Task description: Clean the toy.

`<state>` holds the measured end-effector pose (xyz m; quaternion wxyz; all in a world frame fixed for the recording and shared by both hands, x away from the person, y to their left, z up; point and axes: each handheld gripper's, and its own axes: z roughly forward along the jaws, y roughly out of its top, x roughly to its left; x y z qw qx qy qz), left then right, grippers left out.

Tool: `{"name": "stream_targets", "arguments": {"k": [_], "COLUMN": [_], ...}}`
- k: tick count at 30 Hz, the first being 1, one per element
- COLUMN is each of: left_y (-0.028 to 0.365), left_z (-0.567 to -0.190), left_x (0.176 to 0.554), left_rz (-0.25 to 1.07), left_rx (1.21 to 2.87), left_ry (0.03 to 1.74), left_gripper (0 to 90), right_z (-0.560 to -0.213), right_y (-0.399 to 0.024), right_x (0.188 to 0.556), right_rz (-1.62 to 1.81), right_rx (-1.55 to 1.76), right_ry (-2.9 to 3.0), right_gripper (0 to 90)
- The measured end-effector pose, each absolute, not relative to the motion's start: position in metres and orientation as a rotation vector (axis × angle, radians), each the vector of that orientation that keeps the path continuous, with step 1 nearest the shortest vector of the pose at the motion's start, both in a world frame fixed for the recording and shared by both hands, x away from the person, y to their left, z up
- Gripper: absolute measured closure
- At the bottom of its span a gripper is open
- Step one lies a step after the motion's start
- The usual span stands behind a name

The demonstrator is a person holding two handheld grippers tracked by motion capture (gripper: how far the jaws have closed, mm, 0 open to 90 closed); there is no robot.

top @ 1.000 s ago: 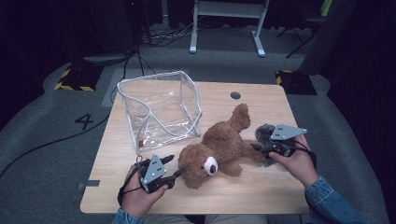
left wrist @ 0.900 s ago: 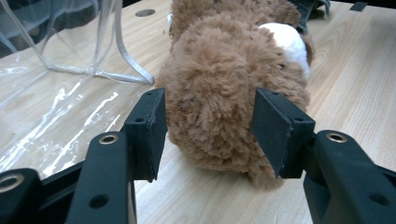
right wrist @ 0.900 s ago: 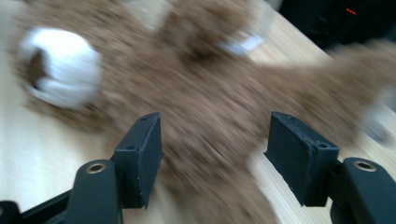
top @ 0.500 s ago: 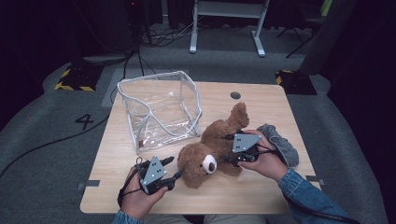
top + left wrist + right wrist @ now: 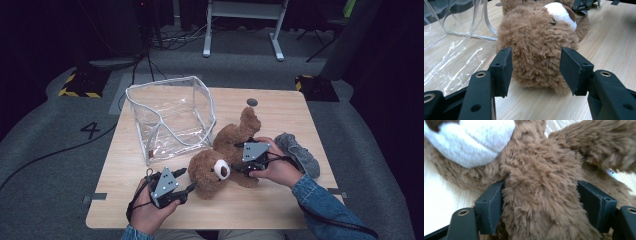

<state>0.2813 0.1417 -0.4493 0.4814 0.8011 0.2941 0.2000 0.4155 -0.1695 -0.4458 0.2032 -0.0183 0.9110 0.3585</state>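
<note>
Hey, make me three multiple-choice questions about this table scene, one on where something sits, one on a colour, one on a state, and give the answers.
1. Where is the grey cloth?
A. right of the teddy bear
B. inside the clear bag
C. on the floor

2. What colour is the bear's snout?
A. black
B. white
C. red

3. How are the left gripper's jaws?
A. shut tight
B. open, the bear's head between them
C. holding the cloth

Answers: A, the high view shows it by the bear; B, a white patch; C is wrong, B, gaps beside both pads.
</note>
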Motion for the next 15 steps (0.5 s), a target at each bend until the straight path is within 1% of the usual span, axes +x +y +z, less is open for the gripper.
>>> {"name": "stream_targets", "arguments": {"k": [10,11,15], "left_y": [0.142,0.142,0.142], "left_z": [-0.449,-0.449,-0.449], "left_x": [0.281,0.281,0.281], "left_rz": [0.483,0.481,0.485], "left_rx": [1.95,1.948,1.949], "left_ry": [0.718,0.72,0.719], "left_gripper": [44.2,44.2,44.2], "right_z": [-0.454,-0.454,-0.453], "right_y": [-0.159,-0.159,-0.156], "right_x": [0.418,0.417,0.417], "right_rz": [0.855,0.834,0.801], "right_rx": [-0.131,-0.132,-0.1], "right_ry": [2.545,2.543,2.563], "right_gripper": [26.9,28.6,44.5]}}
